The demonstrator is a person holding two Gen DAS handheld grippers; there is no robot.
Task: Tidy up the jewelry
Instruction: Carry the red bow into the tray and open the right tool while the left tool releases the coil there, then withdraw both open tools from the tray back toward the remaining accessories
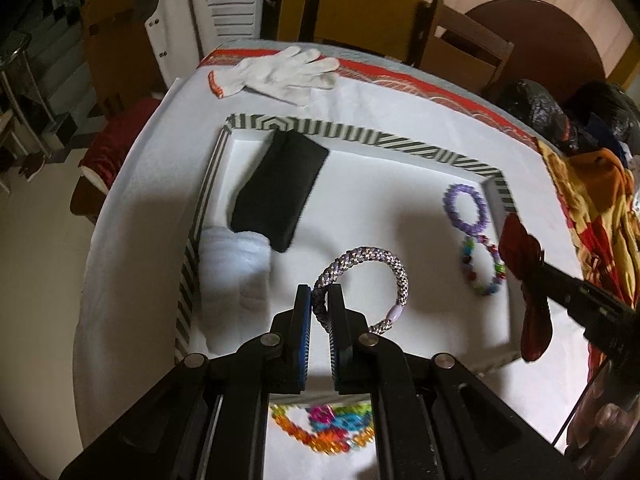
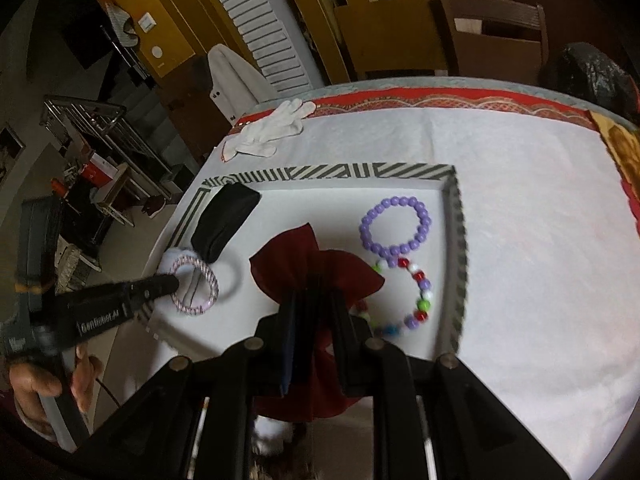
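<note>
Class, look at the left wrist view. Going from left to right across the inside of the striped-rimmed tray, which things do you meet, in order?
White folded fluffy cloth → black folded fabric pouch → braided purple-and-white cord bracelet, pinched in the left gripper → purple bead bracelet, with the multicoloured bead bracelet just nearer → dark red fabric pouch over the right rim.

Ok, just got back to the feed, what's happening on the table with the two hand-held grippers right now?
A person is sorting jewelry into a striped-rim tray. The left hand-held gripper is clamped on a woven silver-purple bracelet above the tray. The right hand-held gripper is clamped on a dark red cloth pouch. A purple bead bracelet and a multicolour bead bracelet already lie in the tray, beside a black pouch.
</note>
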